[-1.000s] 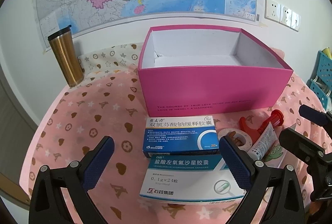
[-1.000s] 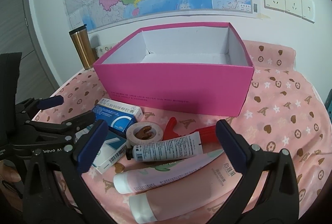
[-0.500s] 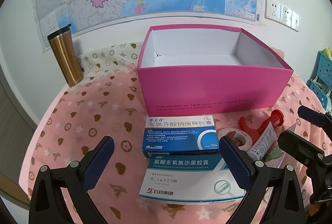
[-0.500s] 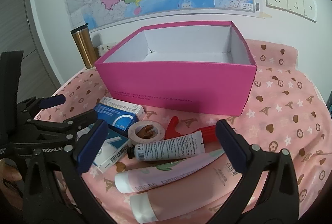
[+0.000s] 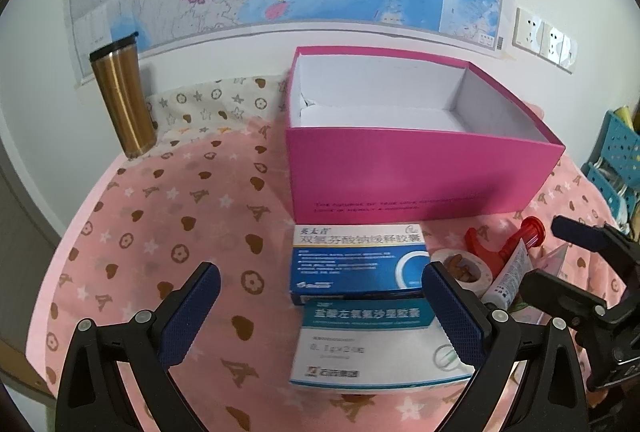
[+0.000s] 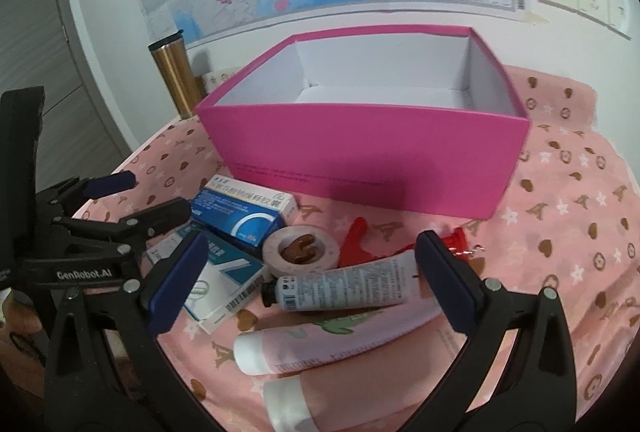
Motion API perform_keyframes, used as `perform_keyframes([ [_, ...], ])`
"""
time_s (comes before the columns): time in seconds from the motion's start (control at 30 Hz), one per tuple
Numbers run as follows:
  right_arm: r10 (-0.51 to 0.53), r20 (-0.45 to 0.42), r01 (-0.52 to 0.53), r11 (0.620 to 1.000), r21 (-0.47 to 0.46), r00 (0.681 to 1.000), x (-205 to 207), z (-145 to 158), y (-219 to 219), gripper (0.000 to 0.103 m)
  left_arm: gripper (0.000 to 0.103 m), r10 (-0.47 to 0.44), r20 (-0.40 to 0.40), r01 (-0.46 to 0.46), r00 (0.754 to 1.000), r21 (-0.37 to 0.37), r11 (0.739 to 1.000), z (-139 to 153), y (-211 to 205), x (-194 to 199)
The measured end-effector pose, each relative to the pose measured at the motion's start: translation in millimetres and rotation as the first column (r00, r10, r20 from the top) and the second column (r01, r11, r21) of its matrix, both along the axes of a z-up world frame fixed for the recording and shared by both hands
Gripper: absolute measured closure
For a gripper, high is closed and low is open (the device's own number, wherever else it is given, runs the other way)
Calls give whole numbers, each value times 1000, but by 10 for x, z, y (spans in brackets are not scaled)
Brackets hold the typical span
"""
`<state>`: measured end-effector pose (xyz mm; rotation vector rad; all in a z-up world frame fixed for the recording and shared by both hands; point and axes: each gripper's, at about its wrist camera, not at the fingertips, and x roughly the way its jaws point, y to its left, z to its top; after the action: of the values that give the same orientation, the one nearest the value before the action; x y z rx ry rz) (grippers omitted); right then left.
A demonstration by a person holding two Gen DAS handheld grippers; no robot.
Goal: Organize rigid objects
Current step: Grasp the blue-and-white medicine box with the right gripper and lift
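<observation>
An open, empty pink box (image 5: 416,172) (image 6: 360,148) stands at the back of the table. In front of it lie a blue medicine box (image 5: 356,258) (image 6: 240,210), a teal-and-white medicine box (image 5: 372,344) (image 6: 218,286), a tape roll (image 5: 462,270) (image 6: 302,252), a red clip (image 5: 502,242) (image 6: 358,242), a white tube (image 6: 344,290) (image 5: 510,276) and two pink tubes (image 6: 328,342). My left gripper (image 5: 320,316) is open, over the medicine boxes. My right gripper (image 6: 312,284) is open, over the white tube.
A gold tumbler (image 5: 122,98) (image 6: 176,78) stands at the back left by the wall. A pink patterned cloth (image 5: 160,232) covers the table. A blue perforated rack (image 5: 616,160) is at the far right. A map hangs on the wall.
Both grippers have come slightly forward and lower toward the objects; the left view has shifted a little left. Nothing was grasped or moved.
</observation>
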<state>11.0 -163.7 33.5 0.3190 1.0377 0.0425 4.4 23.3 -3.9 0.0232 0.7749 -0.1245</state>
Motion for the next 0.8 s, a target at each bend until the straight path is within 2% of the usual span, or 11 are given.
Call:
perform_keyframes([
  [0.13,51,-16,-51,999,19,999,105,-45,93,3,1,-17,-43,15,999,-45,999,-52,157,78],
  [0.27,102,-27,-101,994,52,994,243,-103,162,11,4,-31,-70,26,997,-71,997,-119,248,155],
  [0.47,157,-115,-141,981,135,981,506,-358,234,37,23,-98,-144,79,985,-130,988,-278,265,305],
  [0.7,180,-192,-146,973,177,965,743,-552,254,40,35,-161,-209,120,965,-198,973,-404,263,446],
  [0.73,178,-207,-139,971,192,962,763,-595,241,42,36,-173,-215,128,961,-209,970,-412,257,464],
  [0.8,184,-230,-132,966,224,956,806,-676,225,52,36,-209,-234,152,949,-240,959,-441,242,503],
])
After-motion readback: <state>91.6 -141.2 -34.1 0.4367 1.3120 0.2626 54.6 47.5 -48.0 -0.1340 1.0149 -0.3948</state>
